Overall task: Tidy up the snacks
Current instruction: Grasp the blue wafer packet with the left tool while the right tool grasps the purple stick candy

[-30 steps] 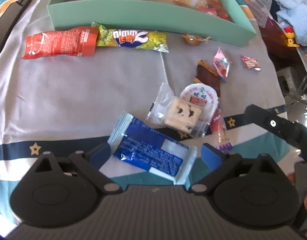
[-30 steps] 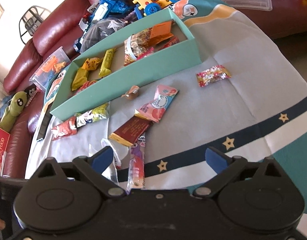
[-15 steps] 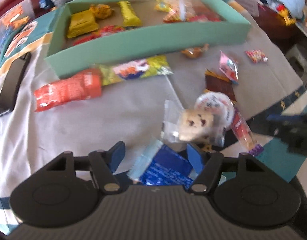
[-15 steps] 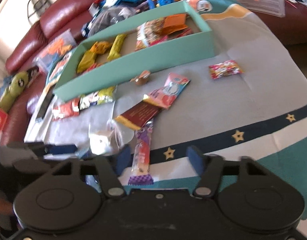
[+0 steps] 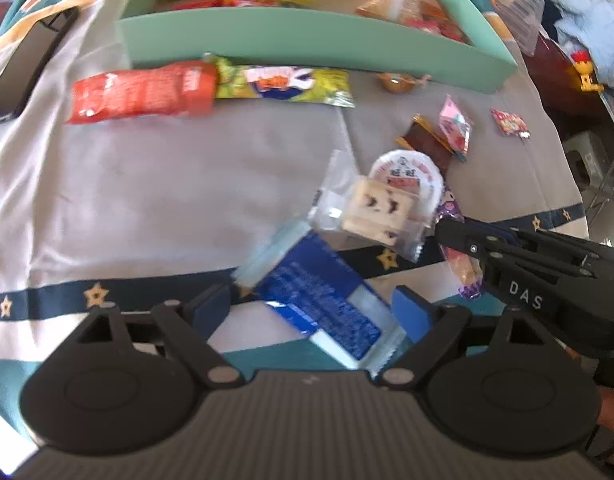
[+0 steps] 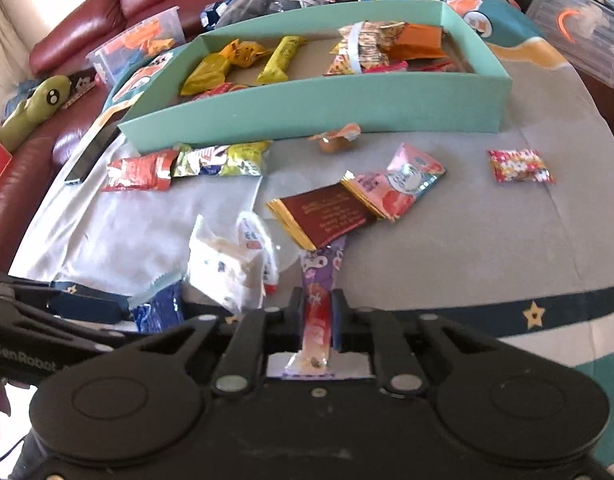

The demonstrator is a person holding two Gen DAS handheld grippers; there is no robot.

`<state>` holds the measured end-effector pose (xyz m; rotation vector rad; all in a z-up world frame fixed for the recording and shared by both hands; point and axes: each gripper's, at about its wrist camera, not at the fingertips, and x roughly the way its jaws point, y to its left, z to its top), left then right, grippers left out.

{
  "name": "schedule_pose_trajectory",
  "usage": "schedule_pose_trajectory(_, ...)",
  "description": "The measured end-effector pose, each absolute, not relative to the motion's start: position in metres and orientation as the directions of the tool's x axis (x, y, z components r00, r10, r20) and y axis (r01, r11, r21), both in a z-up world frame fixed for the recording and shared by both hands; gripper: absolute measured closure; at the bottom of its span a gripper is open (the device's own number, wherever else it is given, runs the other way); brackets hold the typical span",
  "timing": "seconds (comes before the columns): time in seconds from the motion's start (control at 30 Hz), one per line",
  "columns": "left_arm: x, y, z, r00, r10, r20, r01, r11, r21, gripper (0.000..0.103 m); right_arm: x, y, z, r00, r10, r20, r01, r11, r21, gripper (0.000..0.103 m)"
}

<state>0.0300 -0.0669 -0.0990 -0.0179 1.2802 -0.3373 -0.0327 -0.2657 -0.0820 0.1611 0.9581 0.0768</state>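
Purple candy stick point(image 6: 321, 280) pinched in right claw point(image 6: 315, 316), left claw point(image 5: 311, 312) opening astride blue wafer pack point(image 5: 319, 300)

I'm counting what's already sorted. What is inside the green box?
The green box holds yellow packets, a yellow bar, a patterned packet, an orange packet and red wrappers. Its front wall hides anything lying close behind it.

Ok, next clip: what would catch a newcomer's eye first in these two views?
Probably the right gripper, shut on a long purple candy stick at the near edge of the cloth. Next, the left gripper, jaws opening around a blue wrapper that lies between them. Behind both sits a teal tray, partly filled with yellow and orange packets, with loose snacks scattered in front.
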Motion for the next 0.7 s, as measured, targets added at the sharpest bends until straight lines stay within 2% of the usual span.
schedule_pose_trajectory(0.07,0.028,-0.076,-0.101,0.264,-0.237,-0.935,0.258,0.951,-0.168,0.021,-0.036,-0.274,-0.083,0.577,0.134,-0.806,0.023,0.983,0.180,0.090)
schedule_pose_trajectory(0.13,0.023,-0.088,-0.100,0.315,-0.194,-0.929,0.319,0.944,-0.089,0.045,-0.042,-0.283,-0.083,0.582,0.134,-0.802,0.041,0.980,0.194,0.090)
schedule_pose_trajectory(0.2,0.019,-0.097,-0.100,0.361,-0.155,-0.920,0.369,0.929,-0.012,0.058,-0.047,-0.290,-0.085,0.586,0.139,-0.798,0.055,0.976,0.210,0.091)
schedule_pose_trajectory(0.37,0.025,-0.092,-0.100,0.444,-0.133,-0.886,0.410,0.909,0.070,0.058,-0.053,-0.296,-0.087,0.597,0.137,-0.790,0.068,0.973,0.220,0.091)
schedule_pose_trajectory(0.5,0.032,-0.078,-0.093,0.436,-0.163,-0.885,0.381,0.925,0.018,0.058,-0.054,-0.295,-0.088,0.602,0.129,-0.788,0.063,0.976,0.209,0.091)
schedule_pose_trajectory(0.57,0.030,-0.072,-0.088,0.445,-0.169,-0.879,0.378,0.926,0.013,0.053,-0.053,-0.293,-0.088,0.600,0.123,-0.790,0.061,0.978,0.199,0.091)
schedule_pose_trajectory(0.6,0.028,-0.070,-0.087,0.444,-0.168,-0.880,0.373,0.928,0.011,0.048,-0.052,-0.291,-0.087,0.597,0.119,-0.793,0.055,0.980,0.189,0.090)
schedule_pose_trajectory(0.7,0.025,-0.064,-0.091,0.418,-0.172,-0.892,0.364,0.931,-0.008,0.042,-0.047,-0.287,-0.086,0.595,0.111,-0.796,0.048,0.984,0.173,0.087)
